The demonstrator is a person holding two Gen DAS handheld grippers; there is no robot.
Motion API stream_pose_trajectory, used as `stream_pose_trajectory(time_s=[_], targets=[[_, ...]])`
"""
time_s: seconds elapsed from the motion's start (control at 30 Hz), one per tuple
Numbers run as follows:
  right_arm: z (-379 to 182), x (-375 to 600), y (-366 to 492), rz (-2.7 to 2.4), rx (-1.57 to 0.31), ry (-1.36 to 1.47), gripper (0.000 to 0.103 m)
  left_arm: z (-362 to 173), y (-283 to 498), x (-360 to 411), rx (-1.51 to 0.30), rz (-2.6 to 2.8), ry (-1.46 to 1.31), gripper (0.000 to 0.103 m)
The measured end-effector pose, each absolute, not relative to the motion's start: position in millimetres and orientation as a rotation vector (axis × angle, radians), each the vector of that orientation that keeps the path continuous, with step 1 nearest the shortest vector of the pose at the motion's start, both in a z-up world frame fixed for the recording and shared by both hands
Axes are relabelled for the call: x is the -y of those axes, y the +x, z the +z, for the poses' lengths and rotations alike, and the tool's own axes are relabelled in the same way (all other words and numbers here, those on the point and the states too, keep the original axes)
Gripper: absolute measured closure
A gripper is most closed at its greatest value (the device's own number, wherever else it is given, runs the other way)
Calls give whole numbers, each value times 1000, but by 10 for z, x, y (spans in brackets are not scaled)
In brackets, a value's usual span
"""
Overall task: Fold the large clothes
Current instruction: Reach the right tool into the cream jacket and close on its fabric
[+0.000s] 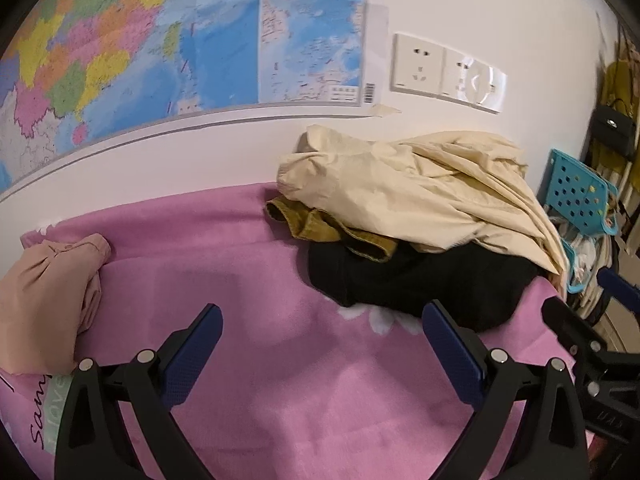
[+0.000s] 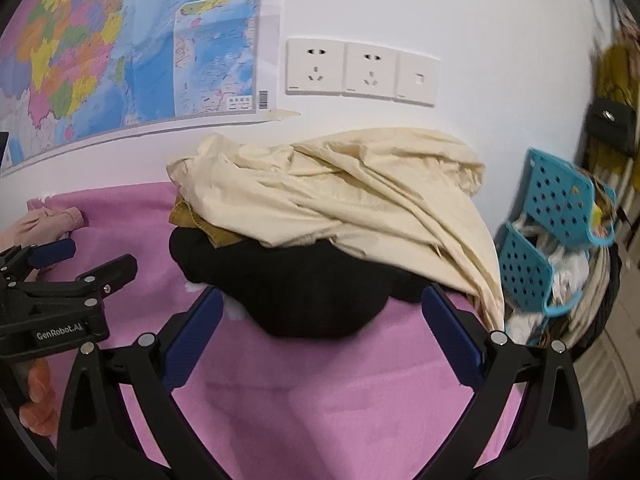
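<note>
A pile of clothes lies on the pink bedsheet (image 1: 248,272) against the wall: a cream garment (image 1: 412,192) on top, a mustard one (image 1: 320,224) under it, a black one (image 1: 416,280) at the bottom. A folded pale pink garment (image 1: 44,292) lies at the left. My left gripper (image 1: 322,316) is open and empty, above the sheet, left of the pile. My right gripper (image 2: 322,300) is open and empty, with the black garment (image 2: 304,288) between its fingertips' line. The cream garment (image 2: 340,192) sits behind. The left gripper also shows in the right wrist view (image 2: 86,258).
A wall map (image 1: 140,48) and sockets (image 1: 444,68) are on the wall behind. A blue perforated basket (image 2: 548,220) with items stands right of the bed. A black bag (image 2: 610,122) hangs at far right.
</note>
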State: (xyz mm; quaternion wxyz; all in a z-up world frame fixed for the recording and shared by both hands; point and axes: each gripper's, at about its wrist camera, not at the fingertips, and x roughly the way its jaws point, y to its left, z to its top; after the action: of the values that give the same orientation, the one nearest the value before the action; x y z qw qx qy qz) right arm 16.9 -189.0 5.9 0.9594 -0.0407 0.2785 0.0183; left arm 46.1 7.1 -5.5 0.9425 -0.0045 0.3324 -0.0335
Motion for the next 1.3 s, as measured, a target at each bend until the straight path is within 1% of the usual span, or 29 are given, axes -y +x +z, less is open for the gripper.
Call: stream_pose_trajectory(time_s=[0.33,0.43,0.47,0.53,0.57,0.6,0.63,0.67,0.73,0.8,0.9,0.93,0.97,1.0,1.03,1.07,1.1,1.2,1.27,1.3], targets=[[117,1648,1081,168,-567,-247,7,-142,916,-247,-711,-18,-23,7],[65,1530,1385,214,-603,-286,18,-175,1045,-275,-720,1,-13,7],[44,1491,1477,229,-614,-301,24,-182,1085,-286,-722,7,-12,7],[-32,1414,1652,253,-645,-347,31,-198,1175,-314,-727,15,-15,7],[-63,1382,1697,260,-657,-365,43,-204,1204,-323,-728,16,-16,7],[-95,1372,1726,273,-673,-375,62,-208,1229,-330,-728,17,-14,7],[-117,1371,1735,281,-685,-385,74,-212,1269,-336,-728,18,-10,7],[-113,1378,1702,287,-683,-394,91,-212,1291,-343,-726,15,-10,7],[-71,1394,1573,322,-682,-390,102,-212,1334,-356,-724,2,-15,7],[-25,1354,1276,460,-696,-424,102,-204,1362,-382,-716,-10,-24,7],[-33,1239,979,518,-690,-561,103,-215,1409,-408,-715,-44,-45,7],[18,1263,978,524,-682,-547,102,-222,1436,-407,-719,-50,-49,7],[82,1307,1032,518,-674,-510,96,-227,1459,-403,-720,-52,-52,7],[133,1346,1104,499,-667,-485,77,-228,1468,-396,-720,-55,-54,7],[205,1402,1231,432,-638,-464,62,-231,1487,-390,-724,-59,-57,7],[260,1468,1351,396,-617,-443,36,-231,1500,-386,-725,-63,-61,7],[296,1520,1466,377,-605,-423,26,-231,1503,-377,-725,-65,-64,7],[308,1568,1995,274,-637,-425,28,-245,1519,-384,-734,-67,-63,7],[282,1543,2214,258,-655,-450,29,-264,1531,-394,-738,-64,-60,7],[263,1539,2280,290,-677,-467,30,-275,1544,-398,-740,-63,-61,7]])
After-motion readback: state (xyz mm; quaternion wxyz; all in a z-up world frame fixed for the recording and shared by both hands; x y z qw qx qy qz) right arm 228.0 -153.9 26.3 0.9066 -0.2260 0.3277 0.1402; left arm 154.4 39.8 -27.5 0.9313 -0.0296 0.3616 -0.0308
